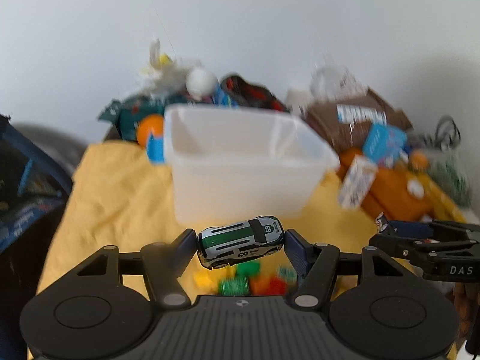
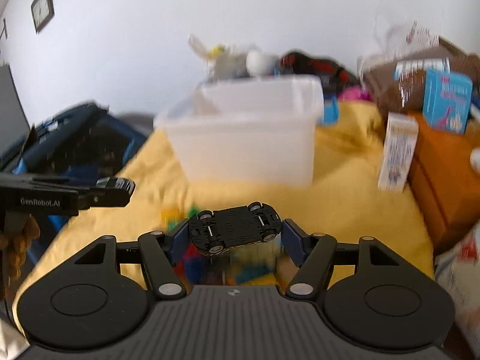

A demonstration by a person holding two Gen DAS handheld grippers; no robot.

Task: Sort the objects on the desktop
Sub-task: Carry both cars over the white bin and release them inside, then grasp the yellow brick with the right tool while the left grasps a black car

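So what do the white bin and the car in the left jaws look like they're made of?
White bin: looks like translucent, slightly frosted plastic with thin moulded walls and a rolled rim. Toy car: glossy painted shell with printed "69" and sharp highlights; die-cast metal or hard plastic, can't tell which.

Clutter behind white bin [image 1: 240,162] smeared by blur; bricks [image 1: 240,282] under car [image 1: 240,244] unreadable.

"69" reads on the car [image 1: 240,244]; "DAS" on the right gripper [image 1: 387,228]; "GenRobot.AI" on the left gripper [image 2: 120,189].
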